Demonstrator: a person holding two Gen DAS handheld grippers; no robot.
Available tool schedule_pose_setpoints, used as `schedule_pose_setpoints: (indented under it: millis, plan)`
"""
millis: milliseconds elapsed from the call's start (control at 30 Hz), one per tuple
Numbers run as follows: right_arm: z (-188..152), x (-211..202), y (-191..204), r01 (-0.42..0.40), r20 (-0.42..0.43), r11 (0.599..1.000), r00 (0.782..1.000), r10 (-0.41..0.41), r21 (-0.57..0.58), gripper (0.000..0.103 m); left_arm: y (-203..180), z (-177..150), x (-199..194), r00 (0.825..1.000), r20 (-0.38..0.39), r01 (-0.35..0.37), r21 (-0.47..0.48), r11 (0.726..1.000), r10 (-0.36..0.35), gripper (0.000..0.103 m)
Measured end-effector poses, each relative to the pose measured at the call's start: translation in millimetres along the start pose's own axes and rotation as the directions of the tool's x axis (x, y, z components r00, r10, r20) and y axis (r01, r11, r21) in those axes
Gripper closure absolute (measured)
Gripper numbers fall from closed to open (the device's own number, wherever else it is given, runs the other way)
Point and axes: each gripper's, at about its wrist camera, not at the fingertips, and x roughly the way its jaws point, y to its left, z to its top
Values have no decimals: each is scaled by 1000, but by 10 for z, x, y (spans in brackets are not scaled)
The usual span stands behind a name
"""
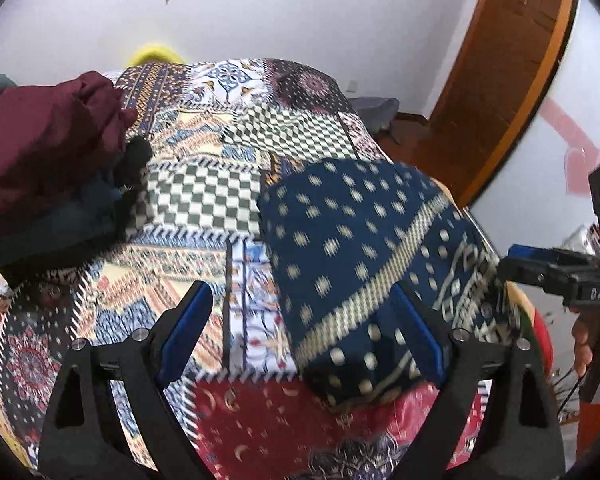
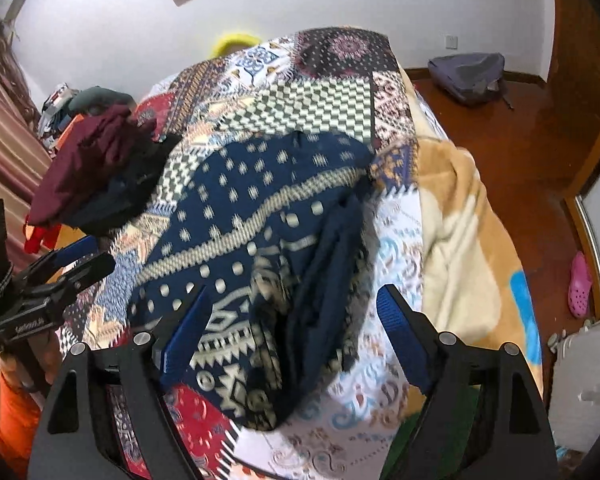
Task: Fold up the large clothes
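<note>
On the bed: patchwork bedspread [image 1: 204,200] in checks, stripes and medallions, covering the whole top; beige blanket [image 2: 460,240] bunched along its right edge in the right wrist view.
Folded garment: navy cloth with cream dots and bands [image 1: 360,240], lying flat on the bedspread as a thick rectangle, near the front right part of the bed; plain dark inner layers showing at its open edge in the right wrist view.
Clothes pile: maroon garment [image 1: 40,148] on top of dark folded pieces, far left of the bed, well apart from the navy cloth.
Left gripper [image 1: 304,320]: jaws spread wide, nothing clamped; right blue pad over the near left part of the navy cloth, left pad over bare bedspread; contact hard to judge through blur.
Right gripper [image 2: 292,324]: jaws wide apart, gripping nothing; front end of the navy cloth lying between and below the two pads, no pad pressing on it.
Floor: reddish wood, grey backpack [image 2: 468,76] by the far wall, pink clog [image 2: 580,284] at right.
</note>
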Motion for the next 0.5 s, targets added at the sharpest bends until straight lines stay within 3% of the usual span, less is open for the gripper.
schedule_pose_setpoints:
  millis: [167, 267, 367, 500]
  plan:
    - [115, 193, -28, -30, -40, 1000, 999, 31, 9, 21, 108, 132, 221, 997, -52, 61, -48, 997, -63, 13]
    - [126, 433, -168, -48, -100, 996, 993, 55, 72, 21, 155, 132, 471, 985, -122, 111, -101, 989, -123, 13]
    - [85, 615, -306, -84, -158, 985, 981, 108, 153, 21, 217, 88, 710, 957, -180, 190, -199, 961, -226, 13]
    - [78, 782, -422, -137, -190, 967, 965, 180, 216, 21, 291, 39, 1014, 923, -228, 238, -294, 926, -310, 13]
